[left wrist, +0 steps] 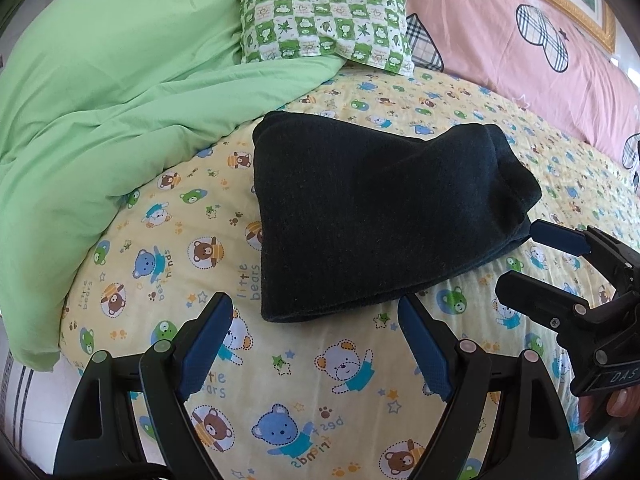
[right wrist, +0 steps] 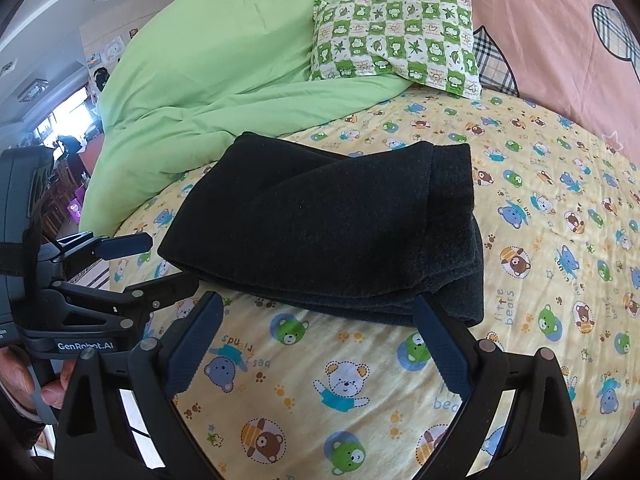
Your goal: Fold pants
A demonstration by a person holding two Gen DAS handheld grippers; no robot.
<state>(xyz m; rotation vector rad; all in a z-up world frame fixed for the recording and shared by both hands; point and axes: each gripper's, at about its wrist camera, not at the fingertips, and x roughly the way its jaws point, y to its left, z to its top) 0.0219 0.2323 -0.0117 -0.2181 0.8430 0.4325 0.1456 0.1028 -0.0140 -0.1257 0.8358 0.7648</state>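
The black pants [left wrist: 376, 216] lie folded into a thick rectangular bundle on the yellow bear-print sheet [left wrist: 304, 372]; they also show in the right wrist view [right wrist: 332, 224]. My left gripper [left wrist: 316, 320] is open and empty, hovering just in front of the bundle's near edge. My right gripper [right wrist: 316, 320] is open and empty too, in front of the bundle's near edge. The right gripper also shows at the right of the left wrist view [left wrist: 524, 256], open beside the bundle's right end. The left gripper shows at the left of the right wrist view [right wrist: 168, 260].
A green duvet [left wrist: 104, 112] is bunched at the left of the bed. A green-and-white checked pillow [left wrist: 324, 24] lies behind the pants. A pink quilt [left wrist: 516, 44] with plaid shapes covers the back right. The bed's edge [left wrist: 20, 392] is at the lower left.
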